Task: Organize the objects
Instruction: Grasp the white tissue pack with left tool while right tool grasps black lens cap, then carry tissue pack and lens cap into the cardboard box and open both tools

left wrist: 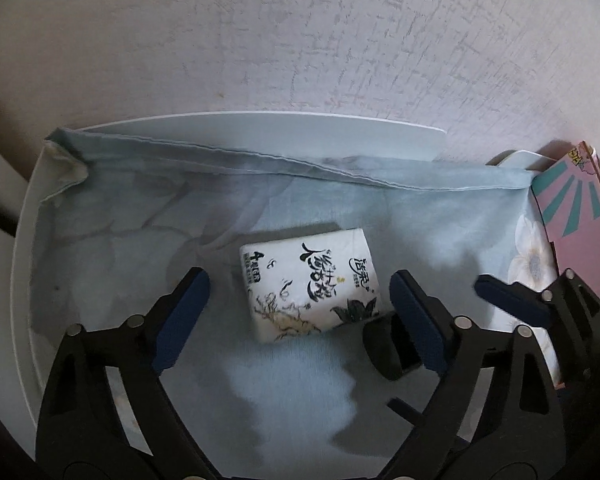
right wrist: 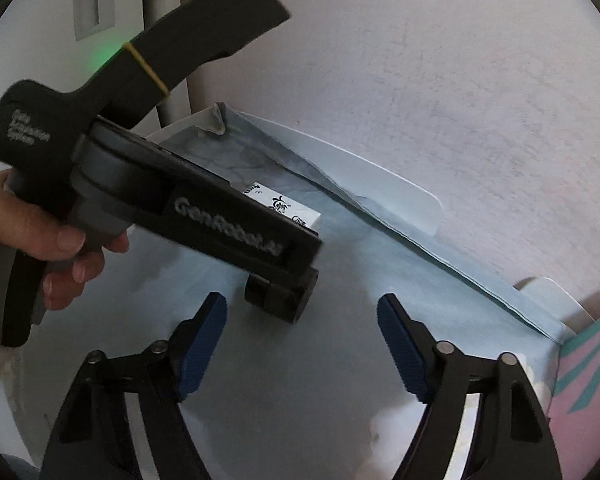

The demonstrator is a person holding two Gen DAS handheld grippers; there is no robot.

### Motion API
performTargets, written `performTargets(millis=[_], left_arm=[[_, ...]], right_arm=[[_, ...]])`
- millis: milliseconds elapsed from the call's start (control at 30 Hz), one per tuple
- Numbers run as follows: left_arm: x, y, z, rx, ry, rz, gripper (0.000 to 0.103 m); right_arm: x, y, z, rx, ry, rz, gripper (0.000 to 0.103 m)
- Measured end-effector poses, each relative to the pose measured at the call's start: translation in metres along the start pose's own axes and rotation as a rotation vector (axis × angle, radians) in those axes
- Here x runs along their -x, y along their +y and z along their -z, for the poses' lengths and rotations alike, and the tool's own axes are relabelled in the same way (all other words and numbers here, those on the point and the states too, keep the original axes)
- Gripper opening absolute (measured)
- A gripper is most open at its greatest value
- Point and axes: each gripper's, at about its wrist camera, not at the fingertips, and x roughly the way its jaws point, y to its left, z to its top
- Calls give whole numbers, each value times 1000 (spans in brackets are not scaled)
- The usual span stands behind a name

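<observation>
A white tissue pack (left wrist: 310,284) printed with black brush lettering lies flat on pale blue cloth (left wrist: 140,240) that lines a white box (left wrist: 260,120). My left gripper (left wrist: 300,300) hangs over it, open. The pack sits between the blue pads (left wrist: 188,304) with a gap on each side. A small black thing (left wrist: 384,348) lies beside the pack, partly behind the right finger. In the right wrist view, a hand holds the left gripper's body (right wrist: 228,220), which hides most of the pack (right wrist: 284,208). My right gripper (right wrist: 304,332) is open over bare cloth (right wrist: 340,264), just short of the black thing (right wrist: 276,296).
A pink box with teal rays (left wrist: 572,208) stands against the white box's right end (right wrist: 580,380). The white box's far wall (right wrist: 380,176) rises behind the cloth hem. A pale textured surface (left wrist: 300,40) lies beyond it. The right gripper's fingers (left wrist: 512,300) reach in beside the pink box.
</observation>
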Motion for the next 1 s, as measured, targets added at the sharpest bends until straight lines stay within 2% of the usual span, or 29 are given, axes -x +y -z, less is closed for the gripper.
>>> performTargets(millis=[100,267,433,1000], left_arm=[[0,-3,0,-9,-11,-5,85],[3,-8,0,-19,-21,6,69],[4,-13,3,-29,-32,6,66],[32,-16,-4,-12,-82,40,63]], right_arm=[[-7,1,-3,2,-1,-2,64],[-15,2,-8,0,-4,-12,54],[-19,5,-12,10,1,-13,39],[-8,0,-20,5,-2,-11,39]])
